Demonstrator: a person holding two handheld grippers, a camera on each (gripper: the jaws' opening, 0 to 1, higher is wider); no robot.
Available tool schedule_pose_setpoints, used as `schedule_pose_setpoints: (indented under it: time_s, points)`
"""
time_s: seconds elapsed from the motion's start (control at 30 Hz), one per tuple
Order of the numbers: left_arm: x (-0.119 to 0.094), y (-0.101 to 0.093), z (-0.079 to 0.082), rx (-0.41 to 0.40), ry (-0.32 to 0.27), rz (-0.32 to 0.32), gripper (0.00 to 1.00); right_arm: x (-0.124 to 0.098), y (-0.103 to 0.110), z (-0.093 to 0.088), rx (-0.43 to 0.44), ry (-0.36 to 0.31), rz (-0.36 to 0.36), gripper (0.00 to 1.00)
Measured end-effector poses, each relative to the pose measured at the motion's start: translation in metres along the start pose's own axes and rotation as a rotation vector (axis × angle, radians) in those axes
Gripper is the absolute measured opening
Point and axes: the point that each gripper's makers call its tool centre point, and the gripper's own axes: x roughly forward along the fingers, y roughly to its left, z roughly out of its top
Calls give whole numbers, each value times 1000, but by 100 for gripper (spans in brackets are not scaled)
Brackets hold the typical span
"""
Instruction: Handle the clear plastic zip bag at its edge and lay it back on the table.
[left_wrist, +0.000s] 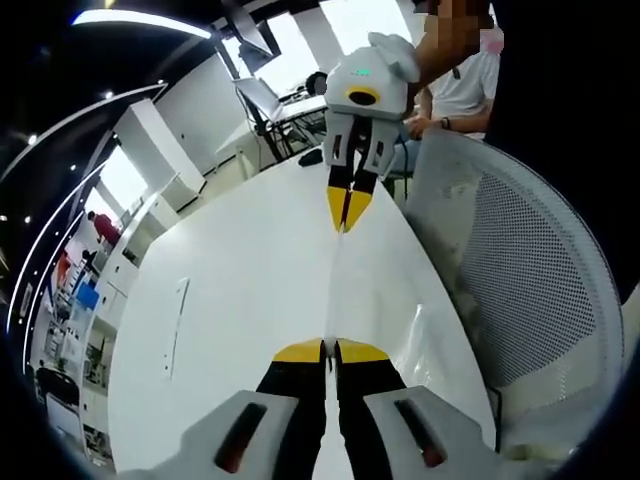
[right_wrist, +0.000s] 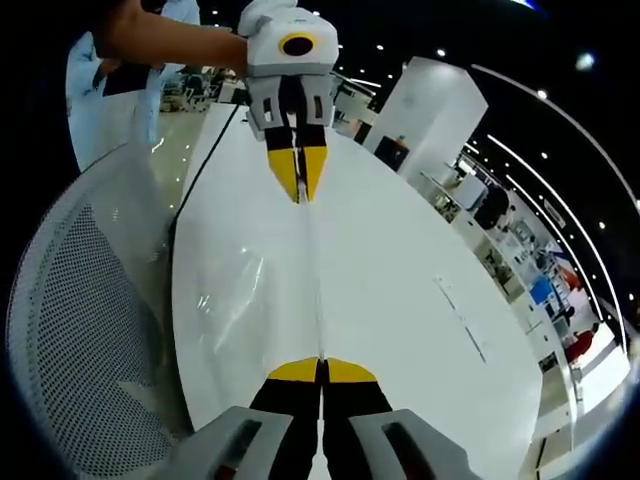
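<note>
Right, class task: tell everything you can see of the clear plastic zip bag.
The clear plastic zip bag is see-through and glossy, with faint creases. It is stretched edge-on in a thin line over the white table, between the shut right gripper and the shut left gripper, each pinching one end of its edge.

Landmark: white table (left_wrist: 240, 290).

- Tabletop is bare and open on the far side of the stretched bag edge (left_wrist: 335, 290); a gripper could pass freely there.
- Clear plastic zip bag (right_wrist: 240, 290) hangs taut between both grippers, held by its edge, splitting the space above the table lengthwise.
- White mesh chair (left_wrist: 530, 280) sits right against the table's near edge, beside the bag; tight gap there.
- Seated person (left_wrist: 465, 85) just past the table's end, behind the right gripper (left_wrist: 347, 215).
- Left gripper (right_wrist: 299, 190) occupies the opposite end.
</note>
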Motion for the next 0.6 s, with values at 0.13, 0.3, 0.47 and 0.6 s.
schedule_pose_setpoints:
  time_s: [0.13, 0.3, 0.47, 0.6]
  points:
    - [0, -1, 0, 12, 3, -2, 0, -4, -2, 2, -6, -7, -4, 0]
    - [0, -1, 0, 16, 3, -2, 0, -11, -6, 11, 2, -35, -8, 0]
    - [0, -1, 3, 25, -3, -1, 0, -16, -10, 28, 27, -79, 4, 0]
    - [1, -2, 4, 33, -4, -7, 0, -19, -14, 41, 43, -111, 6, 2]
